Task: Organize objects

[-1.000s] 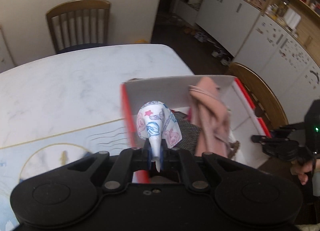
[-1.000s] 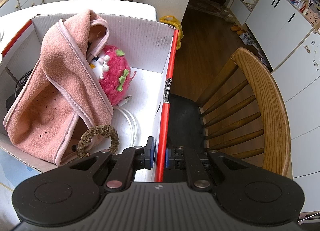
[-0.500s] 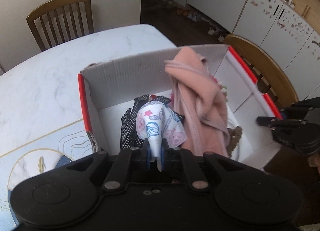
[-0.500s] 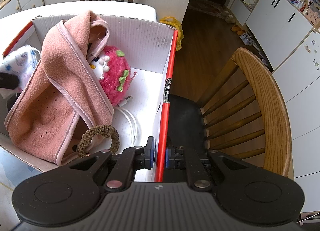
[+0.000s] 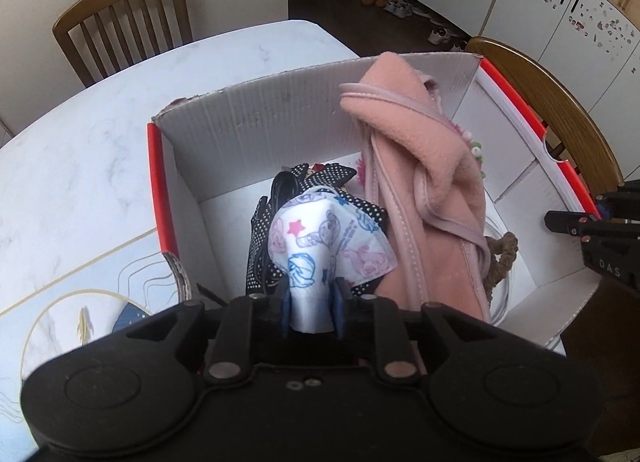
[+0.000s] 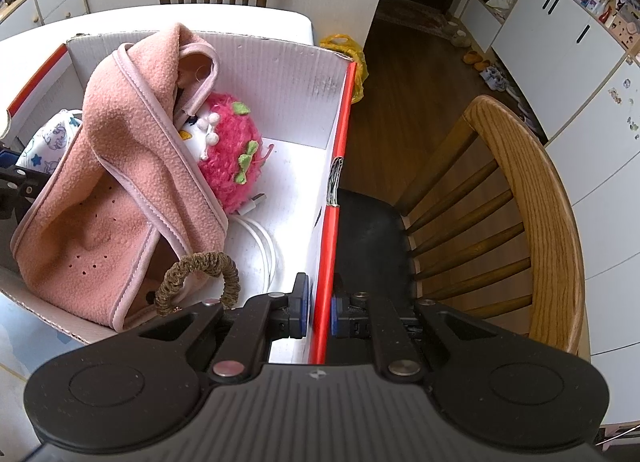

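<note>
left gripper [image 5: 311, 302] is now lower inside the box [image 5: 256, 122], jaws opening around a cartoon-print mask [image 5: 320, 238], white with pink and blue figures, above dotted gloves [image 5: 320, 178]. right gripper [image 6: 318, 312], unmoved, is clamped shut on the box's red-edged wall beside a pink fleece [image 6: 120, 182].

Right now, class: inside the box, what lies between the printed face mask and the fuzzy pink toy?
The pink fleece cloth stands between the face mask and the fuzzy pink toy, clearest in the right wrist view.
</note>
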`<state>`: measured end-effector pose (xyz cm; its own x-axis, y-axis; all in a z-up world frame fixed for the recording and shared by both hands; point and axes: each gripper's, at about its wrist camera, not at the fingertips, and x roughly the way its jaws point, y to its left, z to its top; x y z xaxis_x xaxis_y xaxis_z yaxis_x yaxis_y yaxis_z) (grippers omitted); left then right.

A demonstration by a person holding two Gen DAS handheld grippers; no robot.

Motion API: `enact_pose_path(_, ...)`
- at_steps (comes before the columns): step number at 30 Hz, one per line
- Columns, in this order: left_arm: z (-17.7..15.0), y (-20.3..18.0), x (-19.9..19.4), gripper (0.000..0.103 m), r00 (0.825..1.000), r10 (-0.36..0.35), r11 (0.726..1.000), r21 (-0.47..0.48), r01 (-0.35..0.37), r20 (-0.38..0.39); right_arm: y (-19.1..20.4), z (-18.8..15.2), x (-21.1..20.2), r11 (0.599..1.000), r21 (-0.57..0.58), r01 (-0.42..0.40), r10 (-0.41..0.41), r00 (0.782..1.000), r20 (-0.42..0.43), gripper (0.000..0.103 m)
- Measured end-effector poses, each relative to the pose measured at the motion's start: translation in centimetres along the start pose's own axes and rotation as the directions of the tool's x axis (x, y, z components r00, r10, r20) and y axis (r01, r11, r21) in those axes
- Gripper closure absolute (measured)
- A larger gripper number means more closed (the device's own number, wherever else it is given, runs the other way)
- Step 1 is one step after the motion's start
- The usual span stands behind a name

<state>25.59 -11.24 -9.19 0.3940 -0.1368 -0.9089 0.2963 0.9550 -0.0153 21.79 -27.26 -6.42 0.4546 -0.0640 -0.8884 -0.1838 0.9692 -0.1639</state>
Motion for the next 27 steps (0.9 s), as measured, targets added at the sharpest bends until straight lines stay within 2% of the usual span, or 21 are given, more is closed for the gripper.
enact_pose_path(3,-0.2,0.2,-0.3,0.079,1.000,0.000,1.000,-0.008,0.000,0.001,-0.1,0.0,0.0,1.000,0.001,0.000,0.000,1.000,0.000,0.093)
enact_pose_path(6,-0.3,0.3,-0.7,0.069,1.000,0.000,1.000,-0.015,0.000,0.005,0.1,0.1,-0.2,1.000,0.004,0.000,0.000,1.000,0.007,0.093)
enact_pose_path(8,-0.3,0.3,-1.1,0.056,1.000,0.003,1.000,-0.017,-0.002,0.015,0.3,0.3,-0.4,1.000,0.006,0.001,-0.001,1.000,0.012,0.093)
enact_pose_path(12,-0.4,0.6,-2.1,0.050,0.999,0.004,0.999,-0.039,-0.002,0.036,0.5,0.5,-0.8,1.000,0.008,0.001,-0.002,1.000,0.024,0.093)
enact_pose_path(16,-0.6,0.7,-3.3,0.035,0.998,0.015,0.999,-0.045,-0.012,0.067,0.3,0.3,-1.5,1.000,0.014,-0.008,0.008,0.999,0.037,0.093)
enact_pose_path(27,-1.3,0.3,-6.0,0.018,0.992,0.031,0.997,-0.073,-0.022,0.124,-1.4,-0.6,-4.7,0.999,0.019,-0.043,0.040,0.992,0.117,0.093)
